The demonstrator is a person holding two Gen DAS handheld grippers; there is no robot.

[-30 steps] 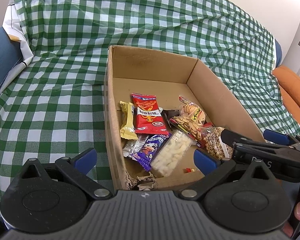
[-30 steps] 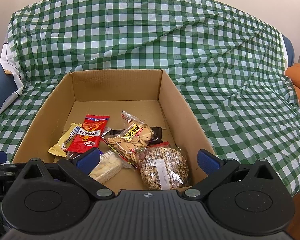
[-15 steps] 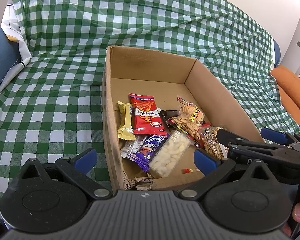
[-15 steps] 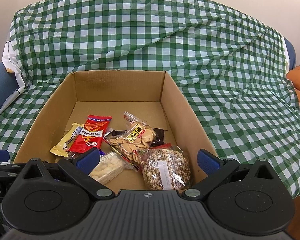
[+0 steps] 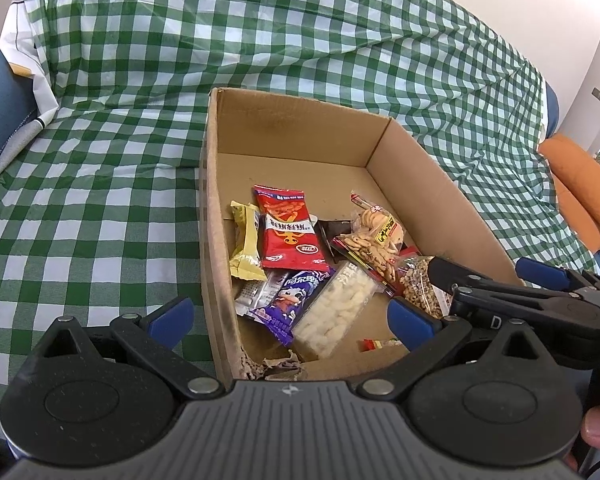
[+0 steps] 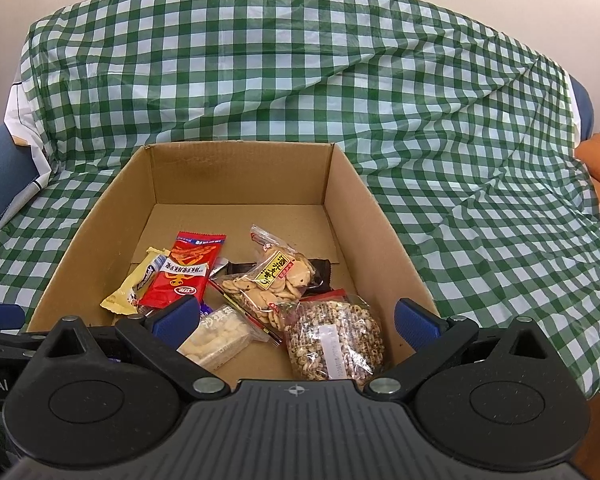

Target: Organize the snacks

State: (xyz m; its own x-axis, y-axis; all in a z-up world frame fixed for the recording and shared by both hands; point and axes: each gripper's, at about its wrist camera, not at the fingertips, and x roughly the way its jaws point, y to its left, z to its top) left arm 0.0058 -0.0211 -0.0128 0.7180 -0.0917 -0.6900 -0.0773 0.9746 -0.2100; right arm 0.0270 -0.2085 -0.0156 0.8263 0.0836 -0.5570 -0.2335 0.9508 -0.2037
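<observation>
On green checked cloth — open cardboard box. Inside, near front: nut bag, cracker bag, red packet, yellow bar. Left tool, right tool — both spread wide, grasping nothing.

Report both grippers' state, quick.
Left gripper: open, holding nothing, straddling the box wall.
Right gripper: open, holding nothing, over the snacks.

Snack packets in cardboard box (checked cloth)
</observation>
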